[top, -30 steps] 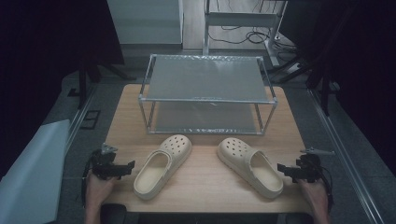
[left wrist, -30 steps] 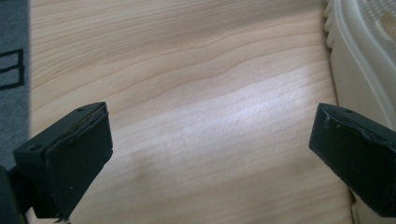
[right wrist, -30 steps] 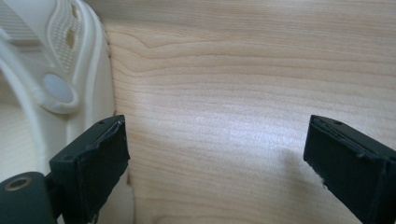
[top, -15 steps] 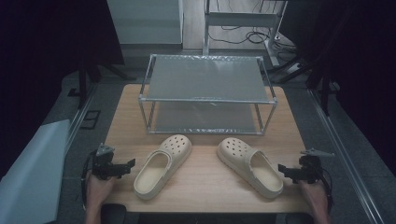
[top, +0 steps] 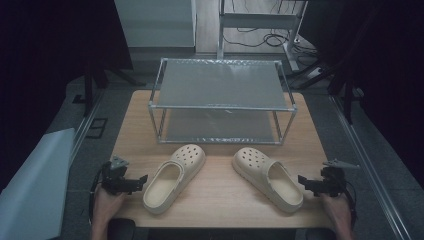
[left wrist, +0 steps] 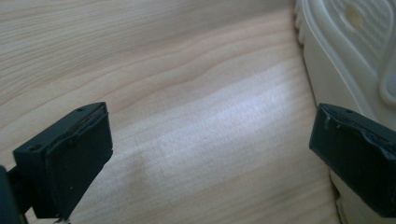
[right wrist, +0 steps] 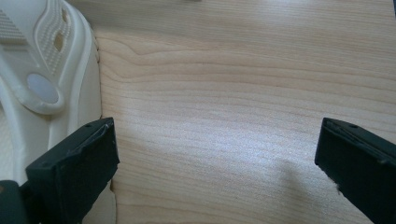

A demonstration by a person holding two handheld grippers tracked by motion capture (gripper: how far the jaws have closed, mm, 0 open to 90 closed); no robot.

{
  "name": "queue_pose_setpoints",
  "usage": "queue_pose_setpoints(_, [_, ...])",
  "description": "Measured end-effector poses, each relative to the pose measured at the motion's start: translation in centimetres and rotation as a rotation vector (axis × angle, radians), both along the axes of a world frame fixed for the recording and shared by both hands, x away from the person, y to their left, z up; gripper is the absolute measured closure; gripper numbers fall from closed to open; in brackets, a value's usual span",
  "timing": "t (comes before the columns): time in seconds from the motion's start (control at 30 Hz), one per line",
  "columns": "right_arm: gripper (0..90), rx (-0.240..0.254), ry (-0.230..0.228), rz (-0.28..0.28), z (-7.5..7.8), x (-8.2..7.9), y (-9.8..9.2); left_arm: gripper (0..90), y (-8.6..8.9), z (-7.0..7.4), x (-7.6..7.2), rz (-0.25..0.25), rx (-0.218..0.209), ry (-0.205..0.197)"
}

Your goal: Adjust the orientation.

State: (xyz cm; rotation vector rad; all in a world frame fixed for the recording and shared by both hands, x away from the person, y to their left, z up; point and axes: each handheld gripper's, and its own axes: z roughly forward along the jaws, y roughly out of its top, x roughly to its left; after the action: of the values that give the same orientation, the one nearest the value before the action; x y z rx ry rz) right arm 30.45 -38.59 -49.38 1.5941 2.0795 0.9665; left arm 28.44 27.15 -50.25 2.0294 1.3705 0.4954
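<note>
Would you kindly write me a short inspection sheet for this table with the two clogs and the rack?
Surface: wooden table, bare between the shoes.
Job's things: left clog and right clog, cream, side by side, toes toward the two-tier rack, whose shelves are empty.
Clutter: nothing seen.
Grippers: left gripper and right gripper open, each beside its clog's heel, holding nothing.
Cables: a cable loops at each gripper; a tangle lies on the floor behind.
Surroundings: dark, with a grey panel at the left.

The wooden table (top: pixel 220 192) carries two clogs (top: pixel 174 177) and a rack (top: pixel 222 107).
</note>
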Motion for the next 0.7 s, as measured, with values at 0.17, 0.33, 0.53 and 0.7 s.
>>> queue_pose_setpoints(0.17, [0.0,-0.001,0.004,0.0,-0.1,0.0,0.0,0.0,-1.0,-0.1,-0.1,-0.04,0.014,0.029])
queue_pose_setpoints(0.33, [0.0,-0.004,0.004,0.004,-0.1,0.0,0.2,0.0,-1.4,0.1,-0.3,-0.037,0.029,0.027])
queue_pose_setpoints(0.53, [0.0,-0.007,0.006,0.006,-0.2,0.0,0.4,0.0,-2.4,0.2,-0.9,-0.072,0.031,0.047])
queue_pose_setpoints(0.7, [0.0,-0.009,0.004,0.007,-0.1,0.0,0.4,0.0,-3.4,0.3,-1.4,-0.097,0.038,0.052])
